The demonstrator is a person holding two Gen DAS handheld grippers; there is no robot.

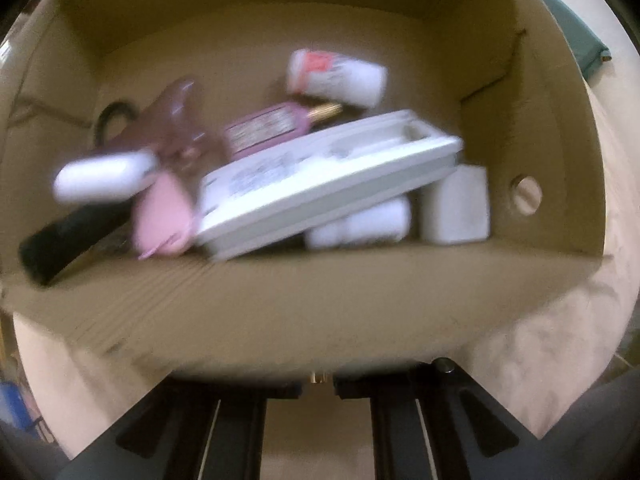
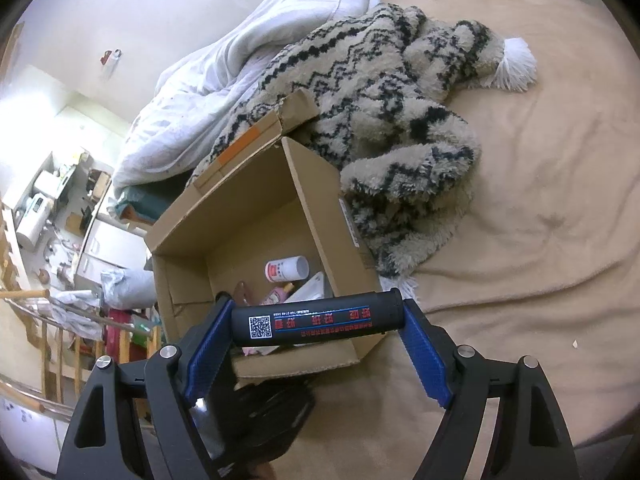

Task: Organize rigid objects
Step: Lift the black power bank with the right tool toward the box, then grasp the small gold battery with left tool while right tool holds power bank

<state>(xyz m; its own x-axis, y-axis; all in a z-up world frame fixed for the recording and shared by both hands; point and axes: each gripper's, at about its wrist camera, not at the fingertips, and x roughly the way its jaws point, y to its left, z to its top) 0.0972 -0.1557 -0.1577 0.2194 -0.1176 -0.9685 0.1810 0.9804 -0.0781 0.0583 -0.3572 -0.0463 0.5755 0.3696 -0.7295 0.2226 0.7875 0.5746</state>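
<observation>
An open cardboard box (image 1: 320,300) (image 2: 256,184) stands on a beige bed. Inside it lie a long white tray-like case (image 1: 320,184), a white bottle with a red label (image 1: 336,76) (image 2: 286,268), a pink bottle (image 1: 264,130) (image 2: 276,294), a pink soft item (image 1: 160,220), a white capsule-shaped thing (image 1: 100,178), a black flat item (image 1: 64,240) and a white block (image 1: 456,208). My right gripper (image 2: 316,320) is shut on a black tube (image 2: 316,320) with red print and a QR code, held crosswise above the box's near edge. My left gripper's fingers (image 1: 240,432) sit below the box's near wall; the tips are hidden.
A patterned fluffy blanket (image 2: 400,120) lies against the box's far right side, with a white pillow (image 2: 240,60) behind it. The beige bedsheet (image 2: 520,240) spreads to the right. A cluttered room with shelves and wooden rails (image 2: 48,240) lies to the left, off the bed.
</observation>
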